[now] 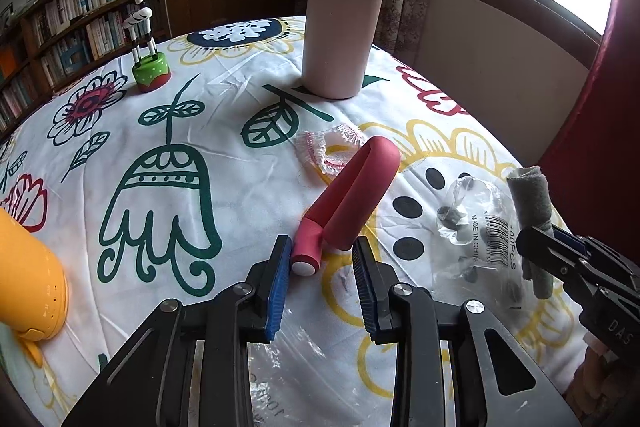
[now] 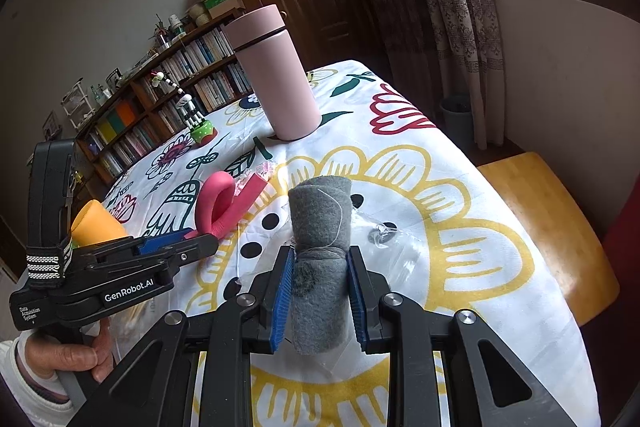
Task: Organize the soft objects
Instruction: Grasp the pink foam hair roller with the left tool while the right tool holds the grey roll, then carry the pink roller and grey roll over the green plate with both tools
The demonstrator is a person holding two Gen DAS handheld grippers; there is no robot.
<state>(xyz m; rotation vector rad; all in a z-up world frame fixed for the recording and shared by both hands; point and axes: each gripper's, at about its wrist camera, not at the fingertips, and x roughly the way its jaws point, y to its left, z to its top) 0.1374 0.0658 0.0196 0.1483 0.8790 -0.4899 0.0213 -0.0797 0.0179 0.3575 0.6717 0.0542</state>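
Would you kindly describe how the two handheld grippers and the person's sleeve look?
Both the left gripper and the right gripper have black angular linkages with silver pivot screws and ribbed blue pads on their fingers. Seen from the right wrist, the left gripper's body carries white "GenRobot.AI" and "Data Acquisition System" lettering and a black-and-white striped strap. The hand gripping it emerges from a white sleeve.

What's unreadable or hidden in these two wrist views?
- Yellow object: left wrist view, cut by the frame edge; the left gripper hides part of it in the right wrist view.
- Clear plastic bag contents: too small, glare.
- Grey felt roll lower end: behind the right gripper fingers.
- Book titles on the bookshelf: too small.
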